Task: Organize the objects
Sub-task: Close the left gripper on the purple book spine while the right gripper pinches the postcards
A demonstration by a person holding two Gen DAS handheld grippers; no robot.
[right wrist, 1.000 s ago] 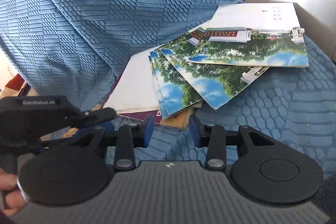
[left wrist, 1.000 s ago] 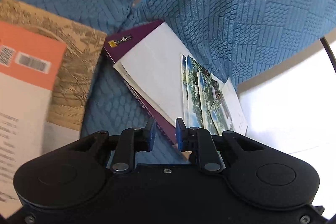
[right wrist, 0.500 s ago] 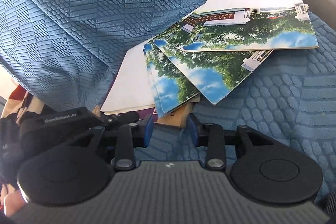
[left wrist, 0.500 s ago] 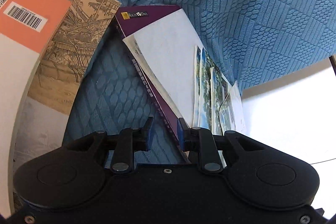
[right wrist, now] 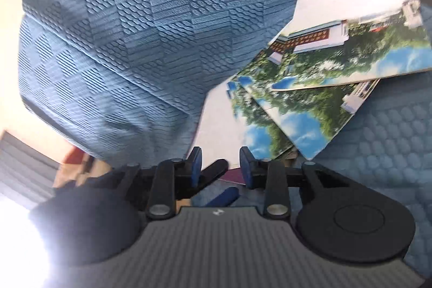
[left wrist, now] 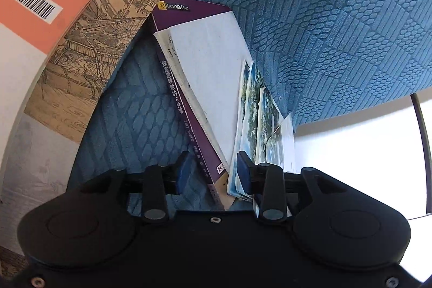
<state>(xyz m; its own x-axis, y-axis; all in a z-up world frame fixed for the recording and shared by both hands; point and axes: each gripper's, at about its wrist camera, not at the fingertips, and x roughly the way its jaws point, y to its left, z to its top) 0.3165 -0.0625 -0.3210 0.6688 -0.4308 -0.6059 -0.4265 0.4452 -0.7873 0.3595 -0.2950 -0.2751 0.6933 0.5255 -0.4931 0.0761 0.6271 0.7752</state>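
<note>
Three landscape booklets (right wrist: 310, 109), fanned.

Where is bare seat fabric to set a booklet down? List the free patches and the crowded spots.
Free: blue seat fabric between the tan illustrated book and the purple book, and seat right of the scenery booklets. Crowded: the fanned pile against the cushion, where the left gripper straddles the purple book's corner.

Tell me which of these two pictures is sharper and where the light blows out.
Left wrist view: sharper, the purple book spine text readable, straight edges bowed by the fisheye, blown-out white at right. Right wrist view: motion-blurred, the scenic booklets smeared, strong glare at lower left.
</note>
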